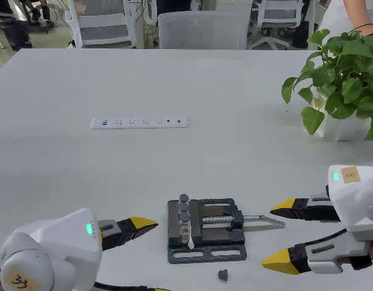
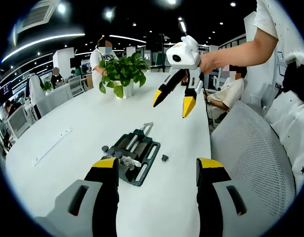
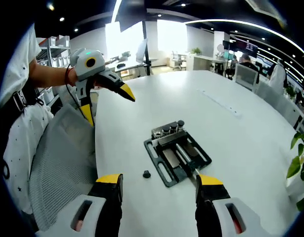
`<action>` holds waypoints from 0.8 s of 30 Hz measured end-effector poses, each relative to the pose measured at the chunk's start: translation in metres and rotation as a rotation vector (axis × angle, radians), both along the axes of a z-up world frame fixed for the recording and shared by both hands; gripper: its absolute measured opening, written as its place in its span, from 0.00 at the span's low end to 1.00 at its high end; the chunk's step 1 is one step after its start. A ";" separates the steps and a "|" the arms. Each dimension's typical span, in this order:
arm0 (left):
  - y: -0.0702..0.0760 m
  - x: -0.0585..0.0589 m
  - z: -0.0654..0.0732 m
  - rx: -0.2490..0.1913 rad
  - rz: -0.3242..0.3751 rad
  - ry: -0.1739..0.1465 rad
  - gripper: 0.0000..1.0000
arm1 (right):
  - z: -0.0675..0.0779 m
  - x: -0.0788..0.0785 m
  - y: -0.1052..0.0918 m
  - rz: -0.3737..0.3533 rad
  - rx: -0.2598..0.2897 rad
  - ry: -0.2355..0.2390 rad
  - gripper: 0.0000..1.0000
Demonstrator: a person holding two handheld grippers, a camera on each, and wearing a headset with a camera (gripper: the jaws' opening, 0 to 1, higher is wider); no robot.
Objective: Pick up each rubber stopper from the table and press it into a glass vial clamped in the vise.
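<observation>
A dark vise sits near the table's front edge. It clamps a row of glass vials with dark stoppers on top. One loose dark rubber stopper lies on the table just in front of the vise. My left gripper hovers open to the left of the vise, with nothing between its jaws. To the right of the vise hangs my right gripper, open and empty. In the left gripper view the vise and stopper lie ahead of the left gripper. The right gripper faces the stopper.
A white power strip lies mid-table, beyond the vise. A potted green plant stands at the right edge. Office chairs line the far side, and a grey mesh chair stands by the near edge. People sit and stand around the room.
</observation>
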State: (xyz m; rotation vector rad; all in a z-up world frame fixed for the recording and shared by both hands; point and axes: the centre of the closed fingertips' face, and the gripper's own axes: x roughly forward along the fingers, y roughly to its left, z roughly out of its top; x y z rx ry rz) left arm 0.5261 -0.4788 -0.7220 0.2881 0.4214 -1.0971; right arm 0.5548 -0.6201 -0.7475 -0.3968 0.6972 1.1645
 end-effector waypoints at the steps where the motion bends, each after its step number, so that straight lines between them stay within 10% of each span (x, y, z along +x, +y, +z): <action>1: -0.001 0.001 -0.003 0.006 -0.009 0.004 0.60 | -0.001 -0.004 -0.002 -0.001 0.016 0.000 0.58; 24: -0.045 0.013 -0.061 0.183 -0.205 0.058 0.40 | -0.027 -0.036 -0.040 -0.104 0.180 0.030 0.70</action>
